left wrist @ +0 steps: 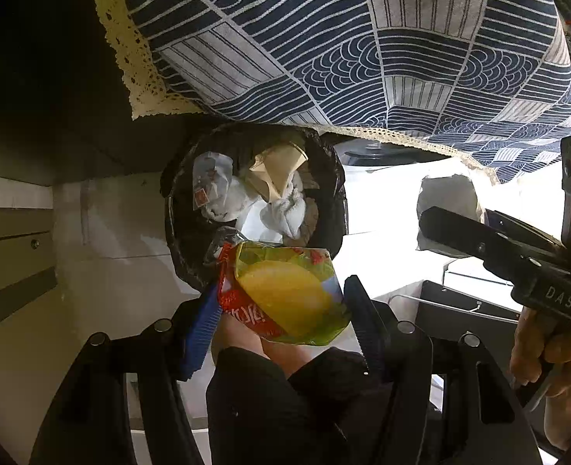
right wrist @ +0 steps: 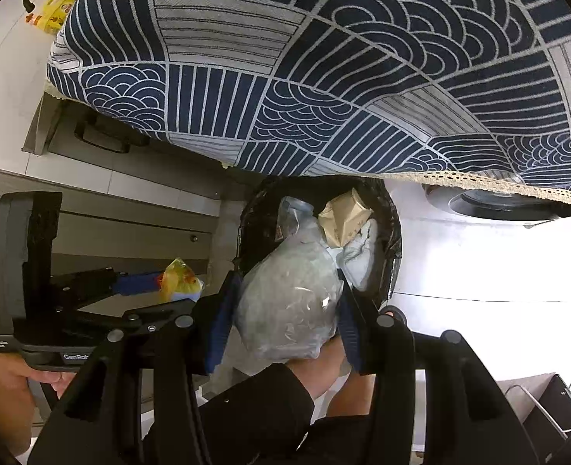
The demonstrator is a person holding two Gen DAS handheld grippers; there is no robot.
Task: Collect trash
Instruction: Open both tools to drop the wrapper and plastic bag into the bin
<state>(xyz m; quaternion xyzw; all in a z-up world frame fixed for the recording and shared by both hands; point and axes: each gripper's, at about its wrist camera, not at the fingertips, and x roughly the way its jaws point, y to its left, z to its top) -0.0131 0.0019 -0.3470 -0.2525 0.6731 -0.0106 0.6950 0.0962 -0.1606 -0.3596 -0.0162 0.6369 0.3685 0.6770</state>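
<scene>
1. Over the near rim of the black-lined trash bin (left wrist: 254,209), the left gripper (left wrist: 281,302) pinches a crumpled chip bag (left wrist: 285,294), yellow, green and red, between its blue-padded fingers (left wrist: 202,333).
2. Just beside it, the right gripper (right wrist: 285,310) clamps a crumpled clear plastic bag (right wrist: 289,302) between its fingers (right wrist: 219,325), the bag hanging over the same bin (right wrist: 394,240).
3. Inside the bin lie white tissues (left wrist: 285,213), a tan paper carton (left wrist: 277,170) and a clear wrapper (left wrist: 211,186).
4. A dark blue tablecloth (left wrist: 363,46) with a wave and stripe pattern and a cream lace hem (left wrist: 130,58) hangs over the bin's far edge.
5. A person's hand (left wrist: 549,348) holds the right gripper's handle; another hand (right wrist: 10,387) holds the left one.
6. A pale tiled floor (left wrist: 111,232) lies around the bin.
</scene>
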